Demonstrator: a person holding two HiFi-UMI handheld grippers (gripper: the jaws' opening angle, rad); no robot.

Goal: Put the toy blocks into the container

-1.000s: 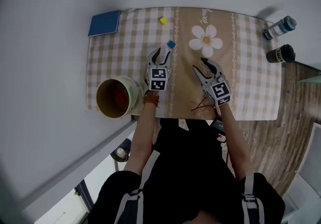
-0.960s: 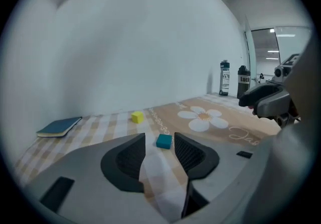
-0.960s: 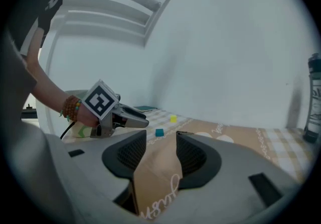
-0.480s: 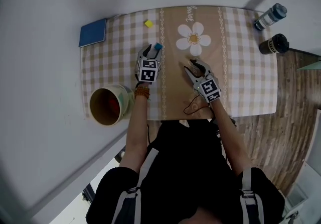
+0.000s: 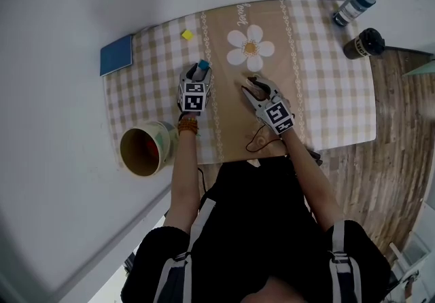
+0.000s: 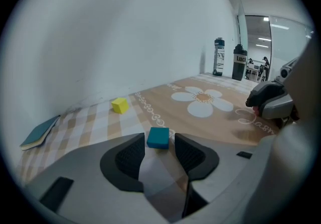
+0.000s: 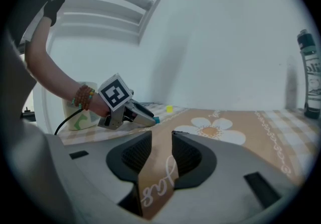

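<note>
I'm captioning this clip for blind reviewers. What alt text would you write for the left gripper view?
The left gripper holds its open jaws either side of a blue block on a checked tablecloth, without clamping it. Beyond lie a yellow block and a blue notebook by the wall, with a tall bottle and a dark bottle at the far end.

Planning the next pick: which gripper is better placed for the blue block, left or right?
Left. The blue block sits at the open jaw tips of the left gripper. The right gripper, whose jaws have just been closing on nothing, is over bare tablecloth.
</note>
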